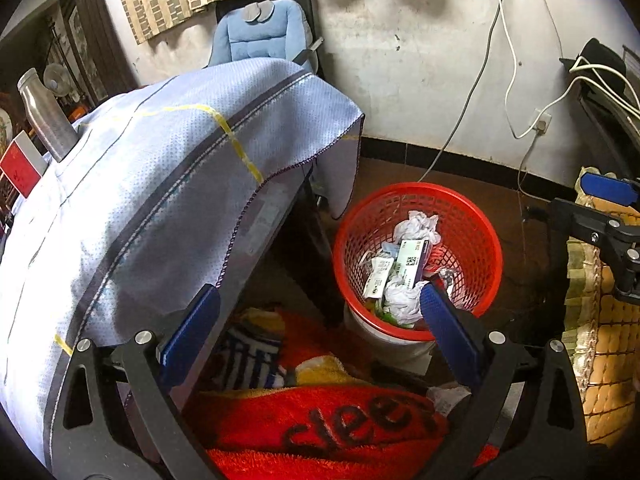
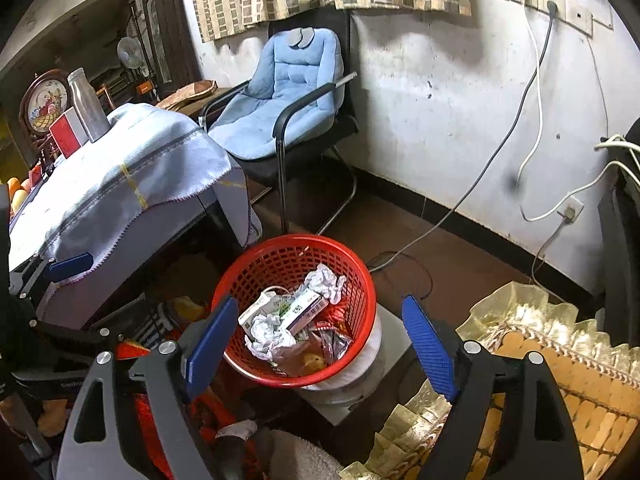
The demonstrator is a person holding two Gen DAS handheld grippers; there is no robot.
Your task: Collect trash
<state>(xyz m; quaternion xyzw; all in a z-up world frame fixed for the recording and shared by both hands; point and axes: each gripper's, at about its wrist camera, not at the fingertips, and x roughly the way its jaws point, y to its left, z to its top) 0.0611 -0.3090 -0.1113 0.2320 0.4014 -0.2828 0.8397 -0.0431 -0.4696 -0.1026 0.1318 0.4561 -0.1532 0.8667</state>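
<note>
A red mesh basket (image 1: 490,236) stands on the floor on a white base, holding crumpled paper (image 1: 416,226), a white carton (image 1: 414,260) and wrappers. My left gripper (image 1: 316,322) hovers beside the basket's near-left side, open and with nothing in it; its right finger (image 1: 446,322) overlaps the rim. In the right wrist view the same basket (image 2: 248,272) lies below my right gripper (image 2: 320,346), which is wide open with nothing between its pads. The carton (image 2: 304,310) and paper wads (image 2: 326,280) rest inside. Each gripper shows at the edge of the other's view.
A table under a pale blue cloth (image 1: 160,184) carries a steel bottle (image 1: 46,120) and a red-and-white box (image 1: 22,166). A blue-cushioned chair (image 2: 280,92) stands behind. Cables (image 2: 532,128) hang on the wall. A gold-fringed mat (image 2: 540,360) lies right, and a red towel (image 1: 320,432) lies below.
</note>
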